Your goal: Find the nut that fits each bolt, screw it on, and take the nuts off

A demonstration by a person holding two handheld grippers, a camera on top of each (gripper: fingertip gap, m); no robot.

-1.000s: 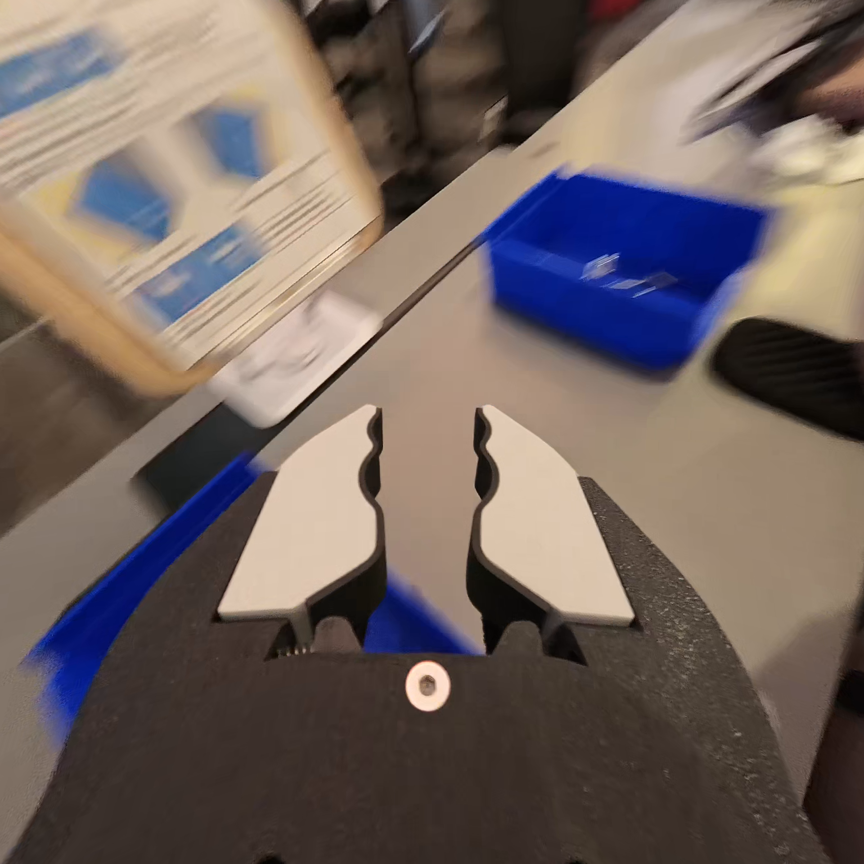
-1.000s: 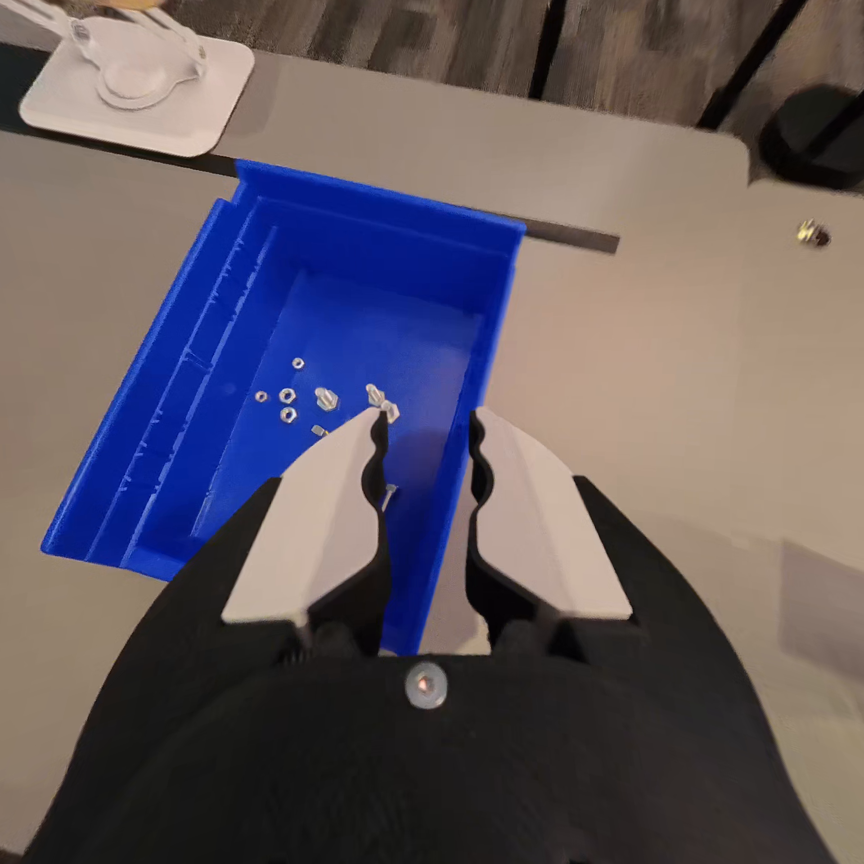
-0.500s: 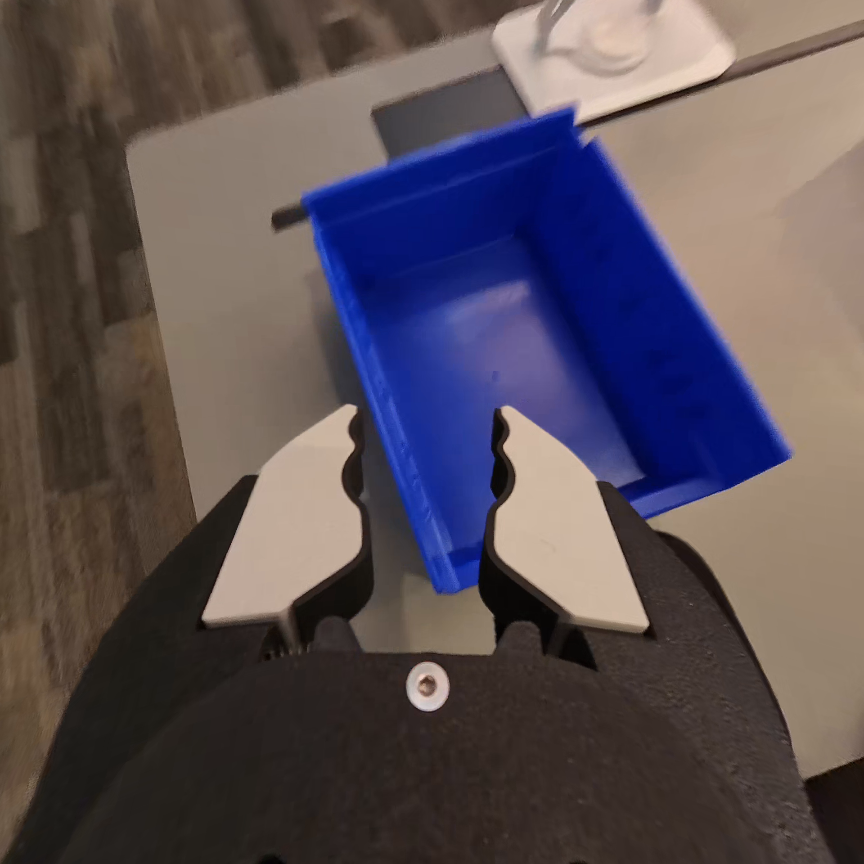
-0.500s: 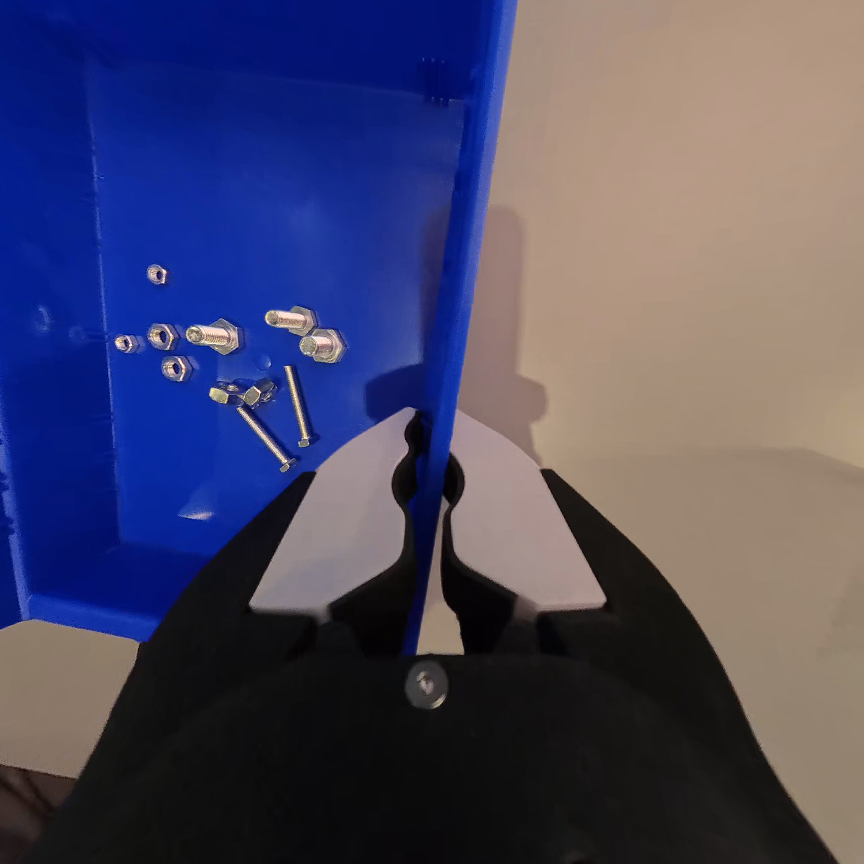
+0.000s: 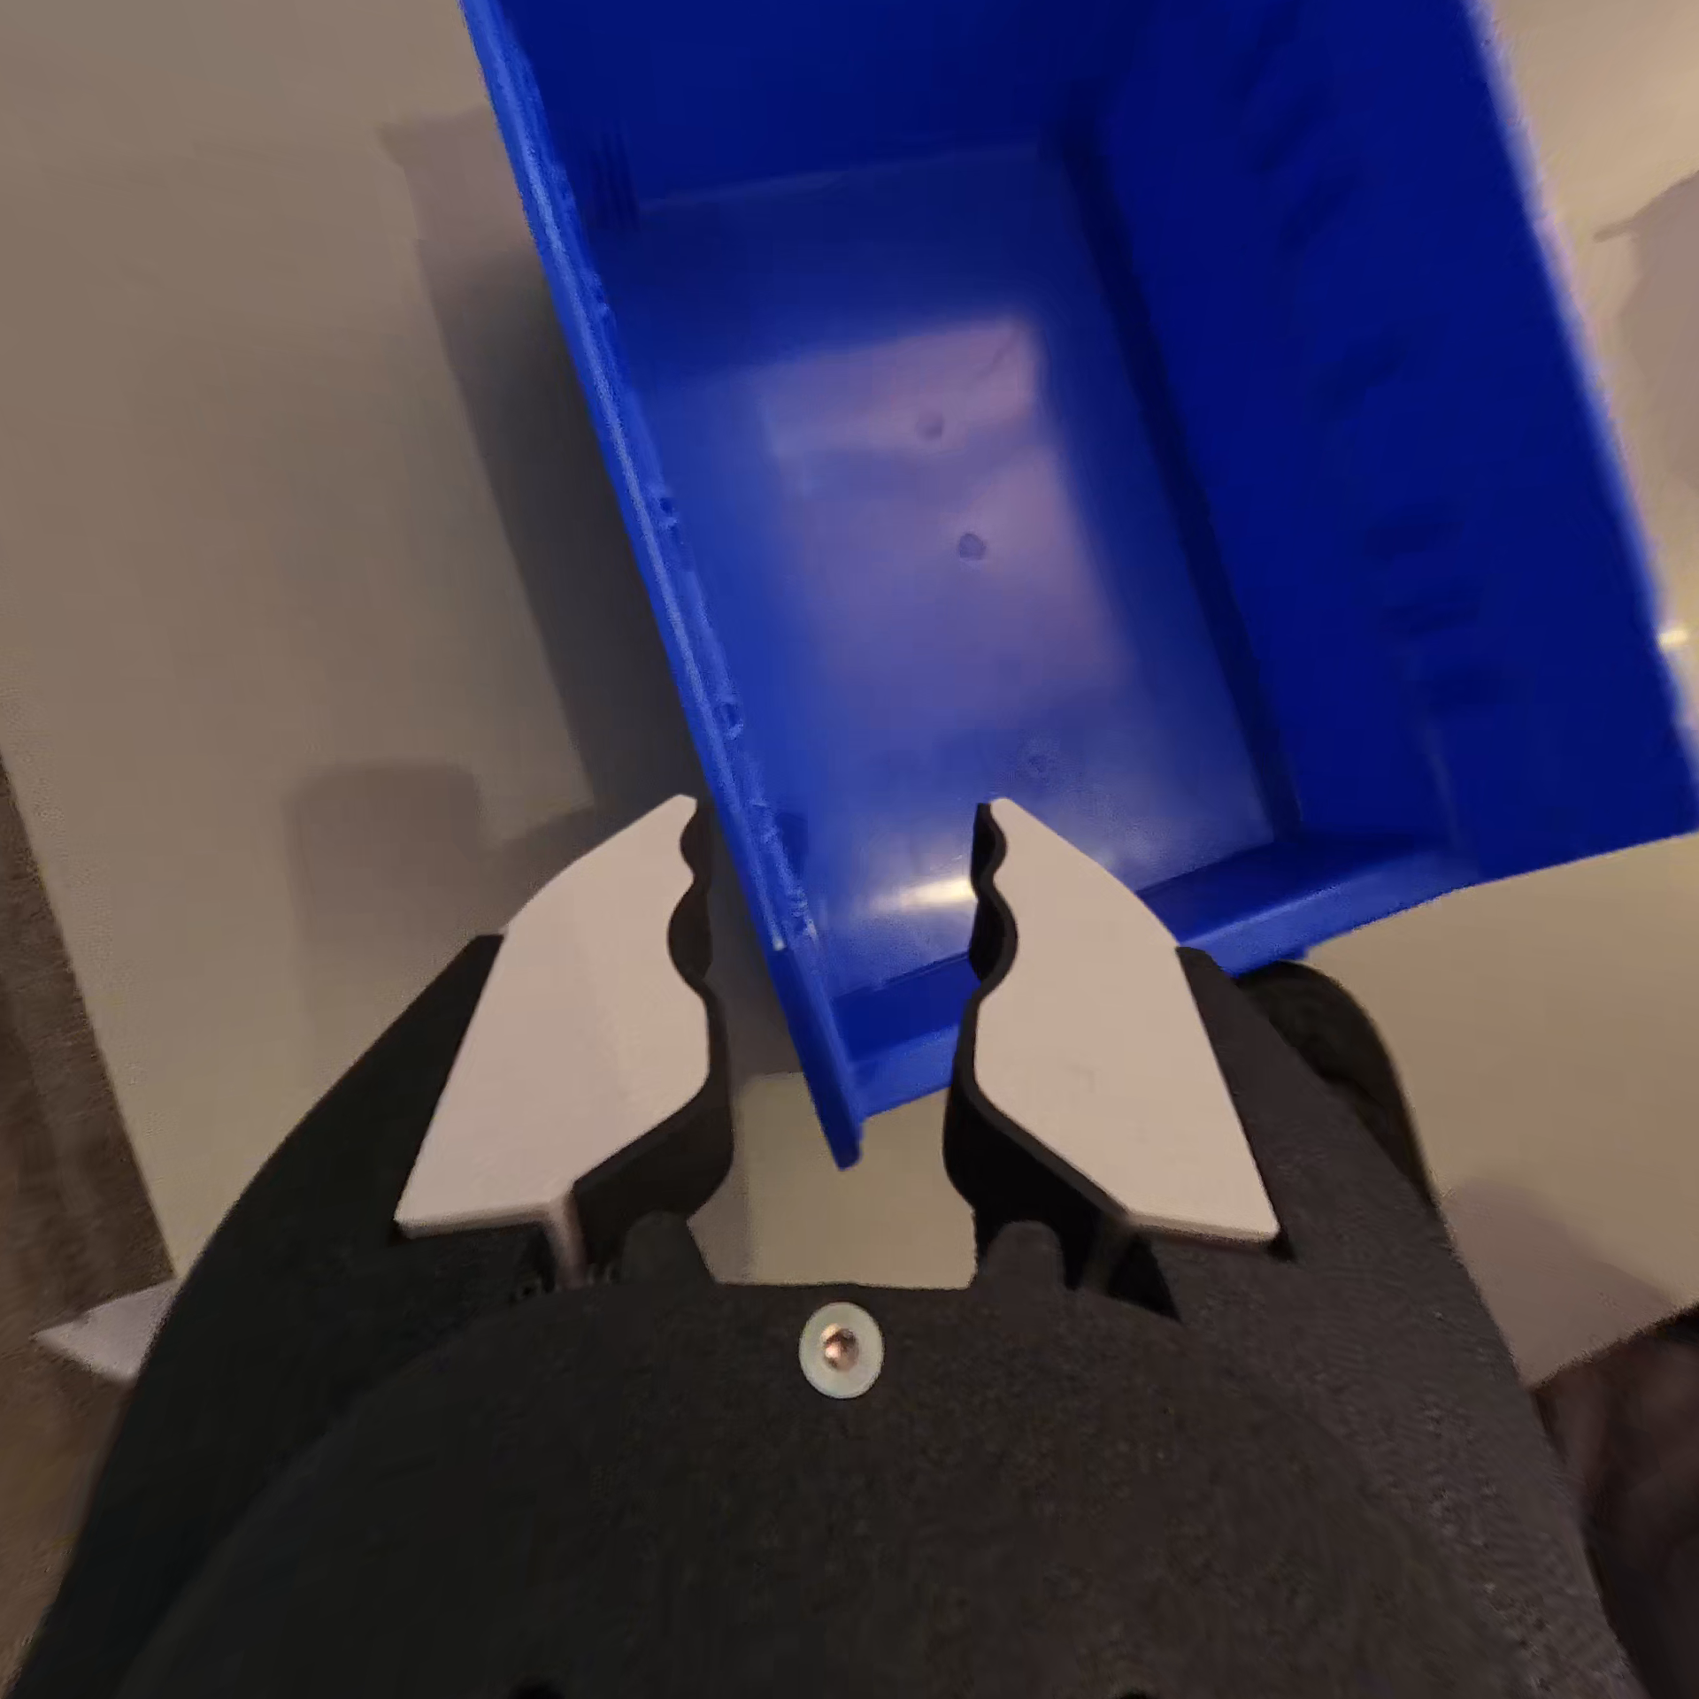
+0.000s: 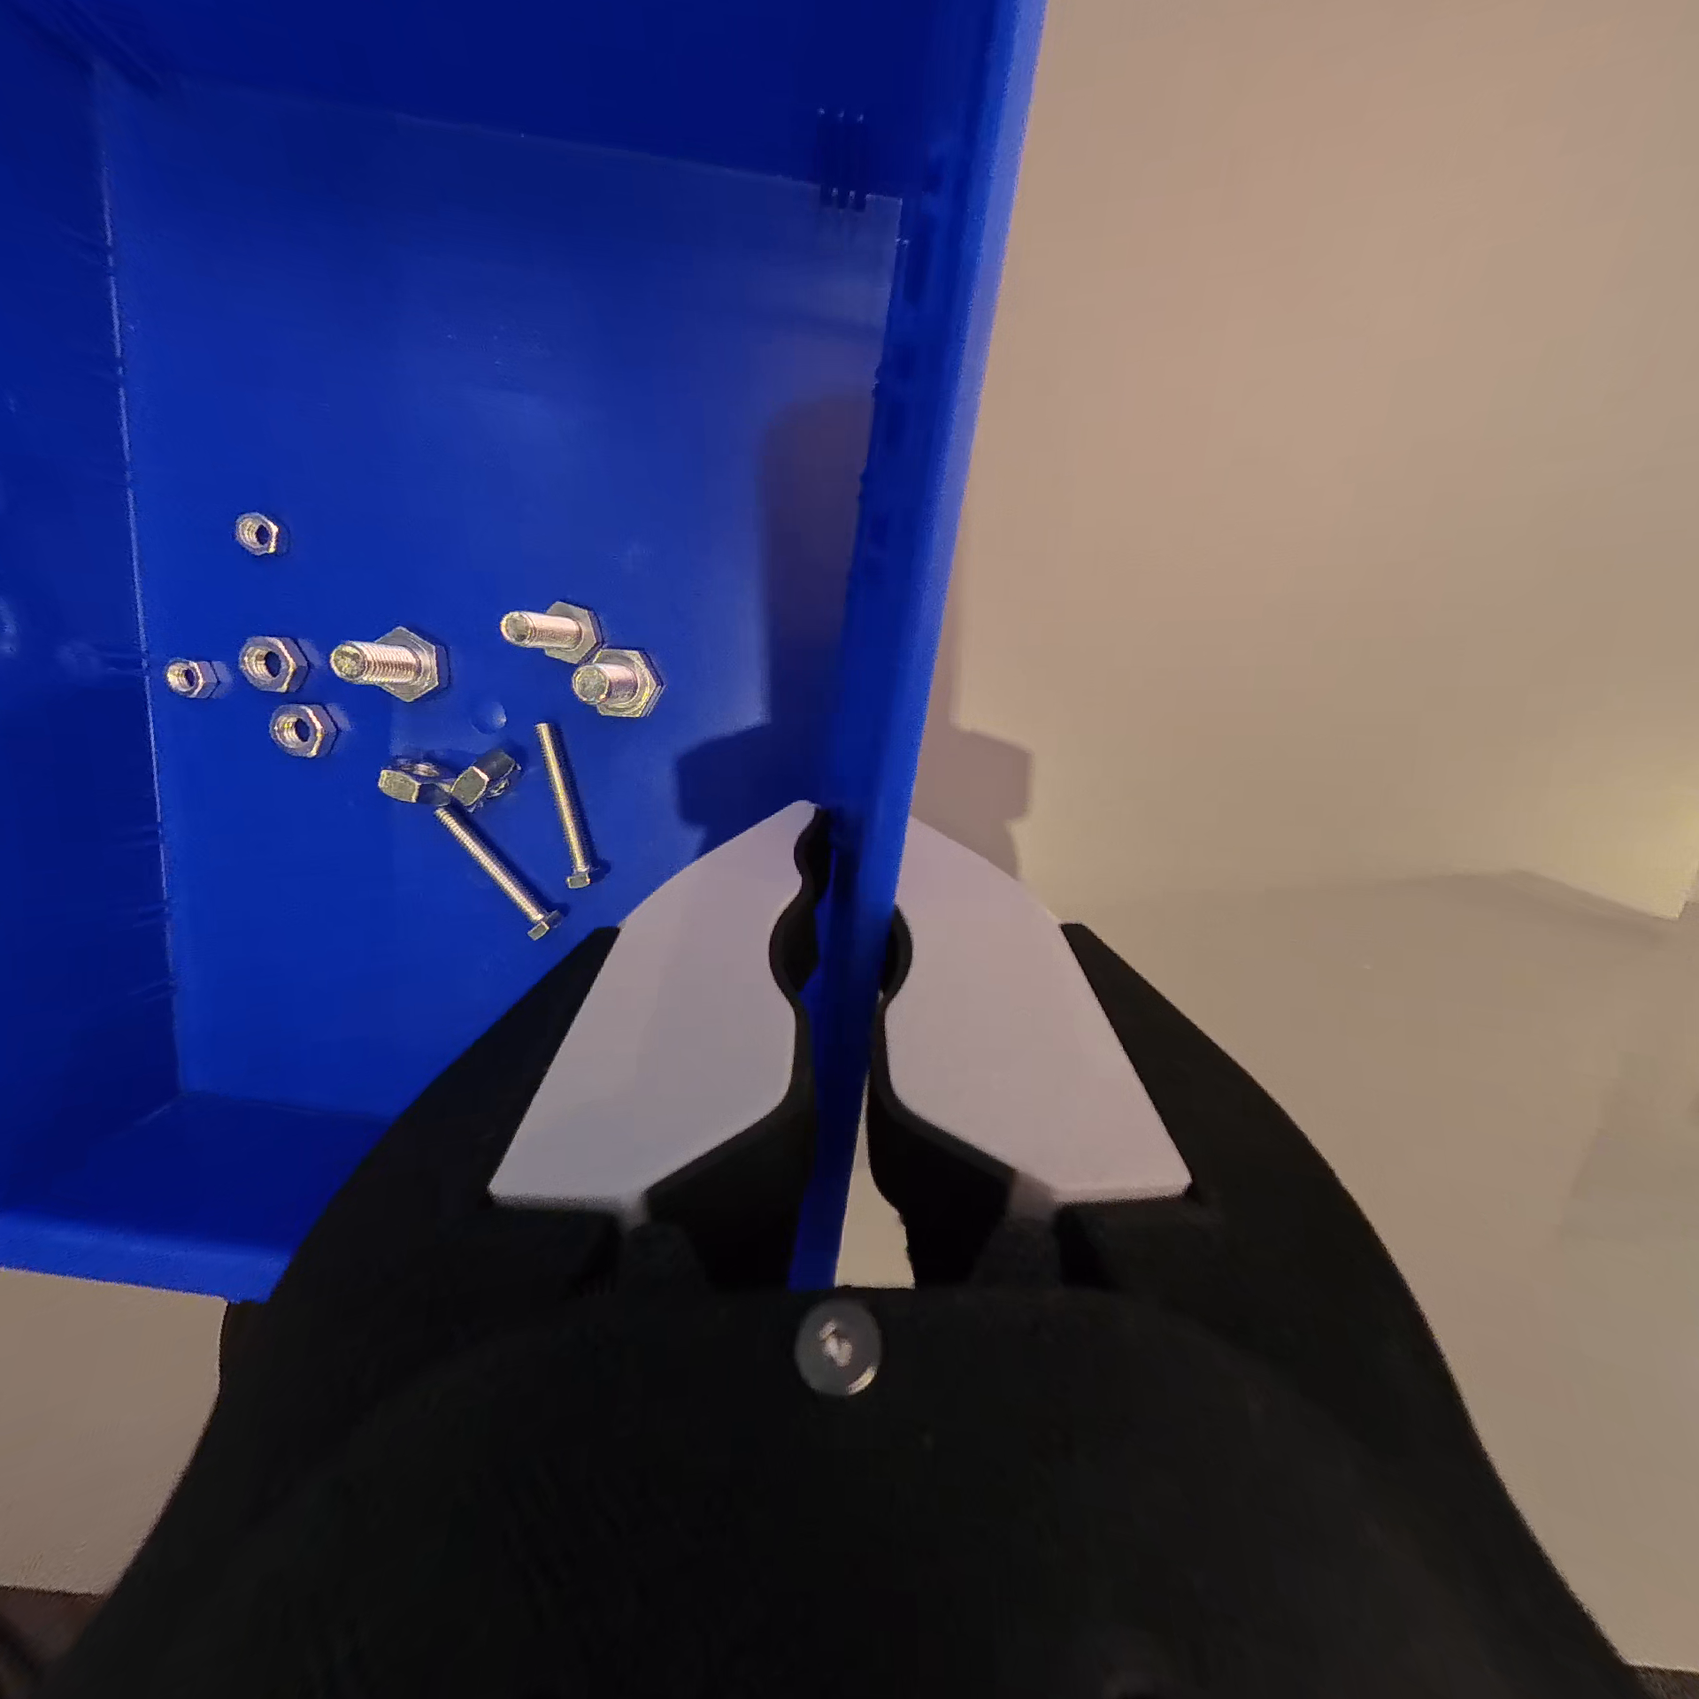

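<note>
In the right wrist view, a blue bin (image 6: 947, 368) holds three short thick bolts (image 6: 391, 662), two long thin bolts (image 6: 563, 800) and several loose nuts (image 6: 273, 664) on its floor. My right gripper (image 6: 855, 818) is shut on this bin's right wall, one finger inside and one outside. In the left wrist view, a second blue bin (image 5: 1379, 460) is empty. My left gripper (image 5: 838, 809) is open and straddles its left wall near the front corner, without clamping it.
Both bins stand on a pale grey table (image 5: 230, 460), also seen in the right wrist view (image 6: 1333, 460). The table's left edge and the wood floor (image 5: 46, 1011) show at the left of the left wrist view. The gap from one gripper's tips to the other's is roughly 80 cm.
My left gripper swung round and dropped to the empty bin, its wall now between the open fingers. My right gripper came down and shut on the parts bin's wall, then stayed there.
</note>
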